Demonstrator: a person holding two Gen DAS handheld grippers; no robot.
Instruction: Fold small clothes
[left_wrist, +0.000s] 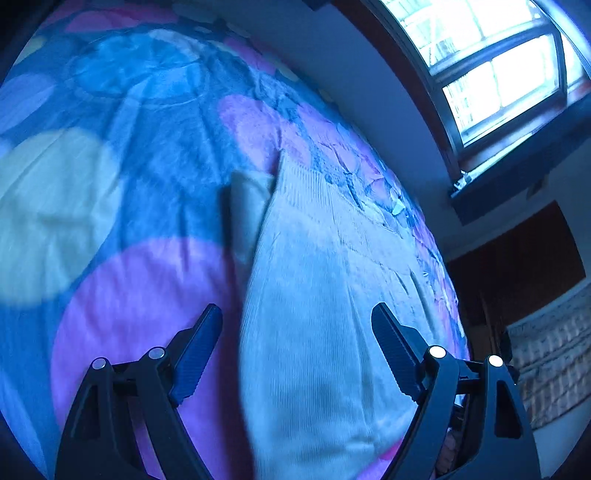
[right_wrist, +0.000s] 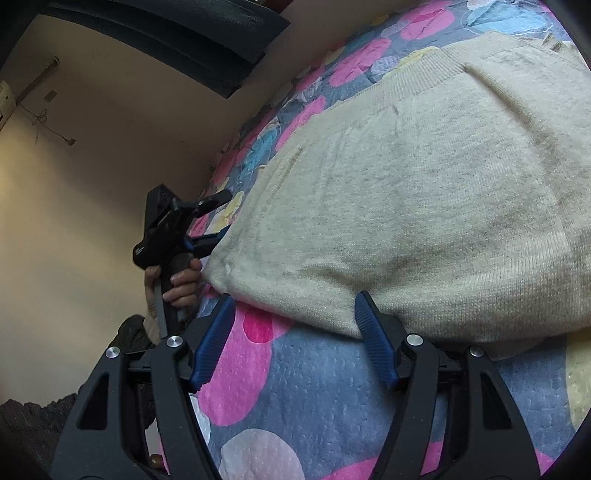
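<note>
A cream knit garment (left_wrist: 325, 277) lies flat on a bedcover (left_wrist: 147, 295) printed with pink, blue and pale yellow circles. My left gripper (left_wrist: 297, 321) is open, its jaws spread wide over the garment's near end, with the cloth lying below and between them. In the right wrist view the same garment (right_wrist: 406, 203) fills the upper right, its ribbed hem running along the far side. My right gripper (right_wrist: 294, 310) is open, its blue pads just at the garment's near edge and not pressing on it. At the garment's left corner I see the left gripper (right_wrist: 225, 216), held by a hand (right_wrist: 181, 284).
The bedcover (right_wrist: 295, 387) ends at a plain wall (right_wrist: 92, 147) on the left. A bright window (left_wrist: 498, 74) sits high on the right above dark wooden furniture (left_wrist: 517, 258). A dark slatted shelf (right_wrist: 166, 33) hangs overhead.
</note>
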